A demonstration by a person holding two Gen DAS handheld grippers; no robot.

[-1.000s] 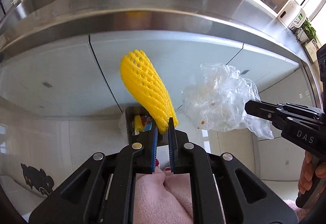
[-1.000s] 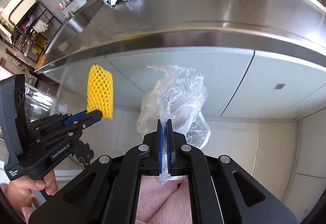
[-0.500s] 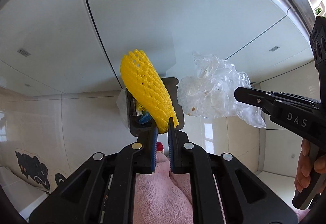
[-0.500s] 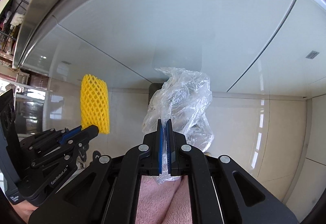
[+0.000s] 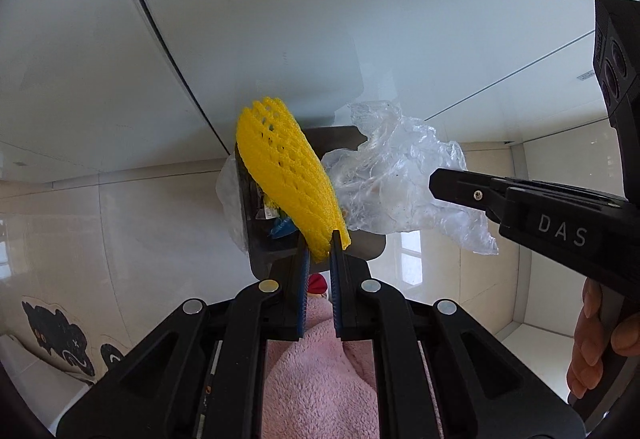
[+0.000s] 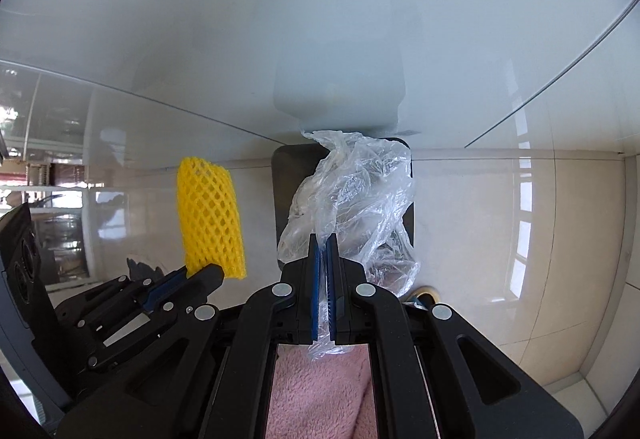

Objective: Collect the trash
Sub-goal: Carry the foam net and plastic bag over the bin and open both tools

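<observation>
Trash bin [image 5: 372, 251] at frame centre, below both loads: yellow foam net [image 5: 286, 179] clenched in left gripper [image 5: 319, 239], clear plastic bag [image 6: 352, 195] pinched by right gripper [image 6: 323, 239] (poised for dropping, probably).

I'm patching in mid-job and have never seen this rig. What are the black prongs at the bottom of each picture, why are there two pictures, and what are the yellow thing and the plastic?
No robot arm here: a person carries a two-finger gripper in each hand, each with a fisheye camera looking along its fingers. One picture comes from the left gripper, which is shut on a yellow foam fruit net. The other comes from the right gripper, shut on a crumpled clear plastic bag. Each camera also catches the other gripper at its edge. Both pieces hang over a dark trash bin on the tiled floor, with trash already inside. Behind is a pale cabinet front.
</observation>
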